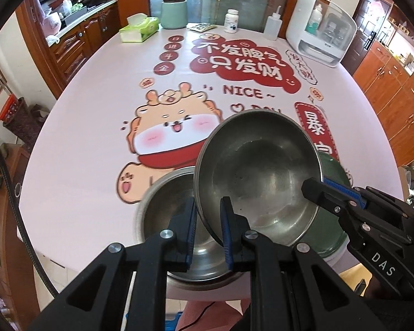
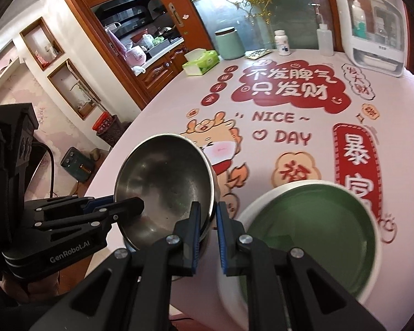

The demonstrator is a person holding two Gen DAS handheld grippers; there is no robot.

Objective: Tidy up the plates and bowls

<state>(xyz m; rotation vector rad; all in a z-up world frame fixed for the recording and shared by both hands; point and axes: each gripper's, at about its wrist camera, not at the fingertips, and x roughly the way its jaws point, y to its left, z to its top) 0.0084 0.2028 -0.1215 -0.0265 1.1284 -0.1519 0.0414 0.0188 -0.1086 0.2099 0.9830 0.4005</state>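
Both my tools point steeply down over the worktop (image 1: 77, 143). My left tool (image 1: 208, 230) is clamped on the near-left rim of the tilted steel bowl (image 1: 258, 176); my right tool (image 2: 208, 233) pinches the same bowl's opposite rim. A second steel bowl (image 1: 168, 207) sits just under the left tool, and the green bowl (image 2: 312, 231) just right of the right tool.
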